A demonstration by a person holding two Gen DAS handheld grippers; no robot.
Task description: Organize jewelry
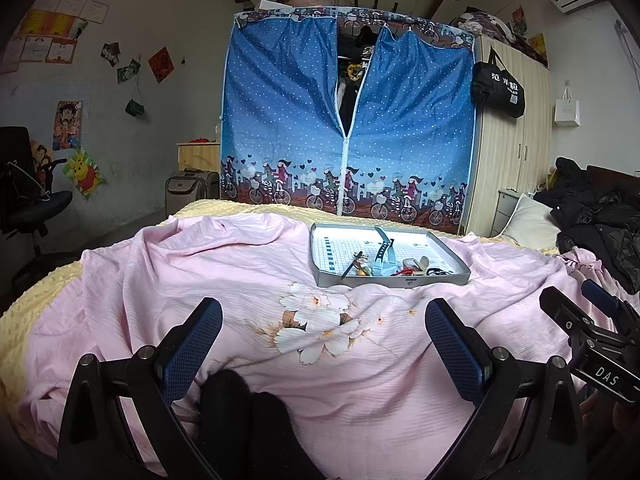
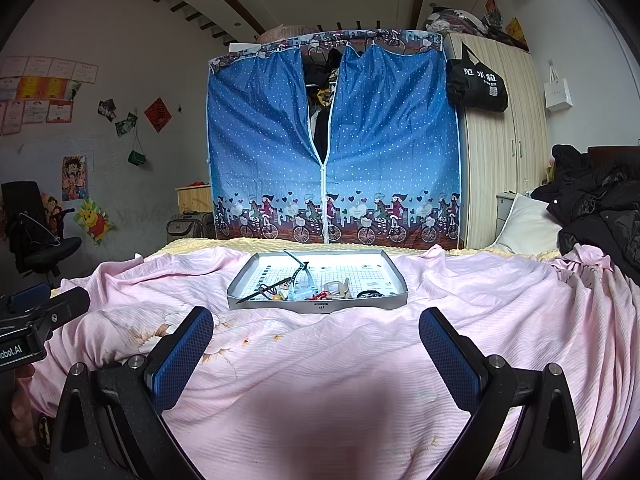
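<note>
A shallow grey tray (image 1: 394, 280) (image 2: 318, 306) with a white grid lining rests on the pink bedspread. Along its near edge lies a jumble of jewelry: a pale blue watch strap (image 1: 384, 254) (image 2: 299, 282), a dark hair stick (image 1: 352, 265) (image 2: 264, 291), a cream clip (image 1: 418, 265) (image 2: 338, 289), red bits and a black band (image 2: 370, 294). My left gripper (image 1: 323, 312) hovers open over the flower print, short of the tray and left of it. My right gripper (image 2: 316, 322) is open too, just in front of the tray. Neither holds anything.
The pink floral bedspread (image 1: 320, 360) covers a yellow blanket (image 1: 36, 300). Black jackets (image 2: 600, 216) and a white pillow (image 2: 524, 226) are heaped at the right. A blue fabric wardrobe (image 2: 332, 140) stands beyond the bed, an office chair (image 1: 28, 200) at the left.
</note>
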